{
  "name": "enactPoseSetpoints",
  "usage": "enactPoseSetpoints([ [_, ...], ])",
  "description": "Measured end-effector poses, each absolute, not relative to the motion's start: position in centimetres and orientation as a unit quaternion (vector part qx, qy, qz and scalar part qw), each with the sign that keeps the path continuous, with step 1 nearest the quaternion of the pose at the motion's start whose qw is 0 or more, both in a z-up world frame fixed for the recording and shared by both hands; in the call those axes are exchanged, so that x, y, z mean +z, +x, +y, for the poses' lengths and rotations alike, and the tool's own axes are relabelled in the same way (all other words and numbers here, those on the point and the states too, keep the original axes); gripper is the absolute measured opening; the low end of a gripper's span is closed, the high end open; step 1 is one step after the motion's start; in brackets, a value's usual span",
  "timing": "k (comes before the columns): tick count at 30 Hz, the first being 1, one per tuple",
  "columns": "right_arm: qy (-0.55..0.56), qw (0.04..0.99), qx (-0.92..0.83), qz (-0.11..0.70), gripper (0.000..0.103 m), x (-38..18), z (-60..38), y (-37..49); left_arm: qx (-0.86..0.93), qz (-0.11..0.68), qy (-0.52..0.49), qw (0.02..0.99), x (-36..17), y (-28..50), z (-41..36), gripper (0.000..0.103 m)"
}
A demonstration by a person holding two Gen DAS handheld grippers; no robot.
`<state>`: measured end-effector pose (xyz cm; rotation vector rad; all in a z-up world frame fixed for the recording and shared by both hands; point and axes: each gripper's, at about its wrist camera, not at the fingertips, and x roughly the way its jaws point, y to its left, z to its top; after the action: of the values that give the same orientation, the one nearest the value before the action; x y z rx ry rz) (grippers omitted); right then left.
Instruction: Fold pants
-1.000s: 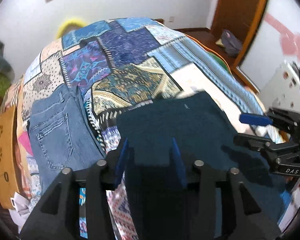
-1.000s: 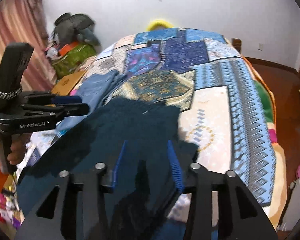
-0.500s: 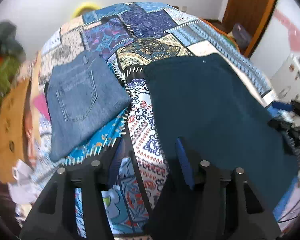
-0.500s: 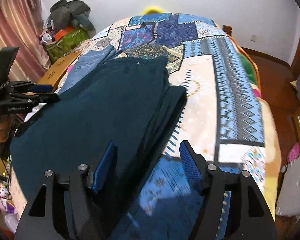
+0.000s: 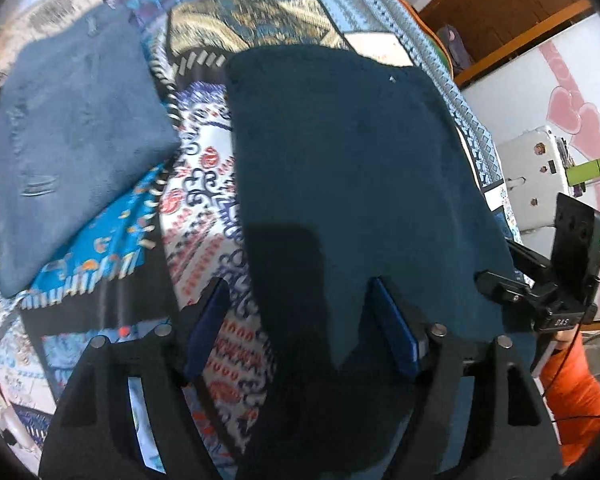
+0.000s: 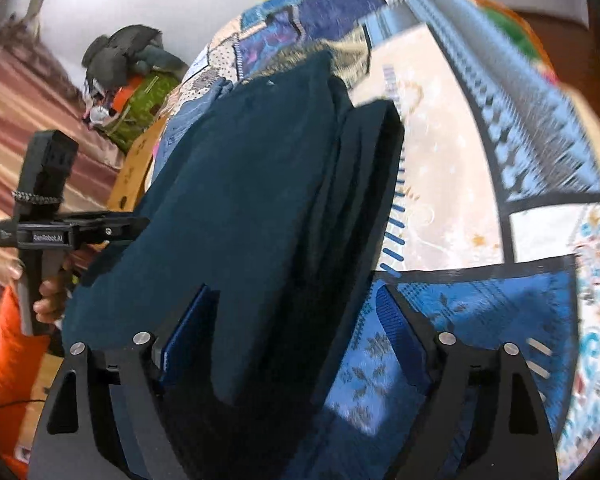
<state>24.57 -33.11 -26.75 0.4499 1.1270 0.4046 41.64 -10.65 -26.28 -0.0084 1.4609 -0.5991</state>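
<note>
The dark teal pants (image 5: 348, 168) lie folded flat on the patchwork quilt (image 5: 204, 208); they also show in the right wrist view (image 6: 252, 200), with layered edges on their right side. My left gripper (image 5: 300, 324) is open, its jaws astride the near left edge of the pants. My right gripper (image 6: 296, 336) is open, its jaws astride the near right edge. Each gripper shows in the other's view: the right one (image 5: 540, 292) and the left one (image 6: 76, 232).
Folded blue jeans (image 5: 72, 140) lie on the quilt left of the pants. A white appliance (image 5: 536, 172) and a wooden door stand right of the bed. A pile of bags and clothes (image 6: 132, 80) sits by the curtain on the left.
Both grippers opened and let go of the pants, which now lie flat on the quilt. Both grippers dropped lower and closer to the near edge of the pants.
</note>
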Motion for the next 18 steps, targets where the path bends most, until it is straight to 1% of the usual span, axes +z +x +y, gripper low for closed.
enactPoseSetpoints([
  [1,0.209,0.801,0.192,0.527,0.082,-26.8,-33.0,24.7,-0.272,0.663,-0.006,0.697,-26.7,42.1,-11.0,0.080],
  [4,0.202,0.797,0.207,0.531,0.083,-27.2,-32.4,25.8,-0.281,0.668,-0.005,0.689,-27.3,42.9,-11.8,0.085],
  [6,0.205,0.789,0.218,0.536,0.083,-27.5,-32.0,26.4,-0.284,0.669,-0.007,0.686,-27.6,43.4,-12.3,0.086],
  [8,0.206,0.782,0.227,0.543,0.080,-27.6,-31.6,27.0,-0.285,0.666,-0.008,0.690,-28.0,43.6,-12.8,0.086],
  [9,0.207,0.778,0.230,0.546,0.078,-27.6,-31.5,27.1,-0.286,0.662,-0.009,0.693,-28.0,43.5,-12.9,0.083],
  [10,0.211,0.774,0.234,0.549,0.071,-27.7,-31.4,27.3,-0.296,0.653,-0.015,0.696,-27.9,43.2,-13.2,0.068],
  [11,0.215,0.770,0.237,0.552,0.062,-27.8,-31.5,27.4,-0.306,0.651,-0.018,0.695,-27.9,43.2,-13.3,0.060],
  [12,0.216,0.767,0.238,0.555,0.057,-27.8,-31.4,27.6,-0.313,0.648,-0.020,0.694,-27.8,42.8,-13.7,0.054],
  [14,0.202,0.767,0.240,0.560,0.044,-27.5,-31.2,27.7,-0.313,0.640,-0.017,0.701,-27.7,42.4,-13.8,0.050],
  [16,0.186,0.773,0.238,0.558,0.038,-26.7,-30.8,27.4,-0.316,0.636,-0.025,0.703,-27.4,41.9,-13.5,0.044],
  [18,0.161,0.781,0.240,0.553,0.035,-25.9,-30.4,27.0,-0.321,0.632,-0.038,0.705,-26.8,41.4,-13.1,0.038],
])
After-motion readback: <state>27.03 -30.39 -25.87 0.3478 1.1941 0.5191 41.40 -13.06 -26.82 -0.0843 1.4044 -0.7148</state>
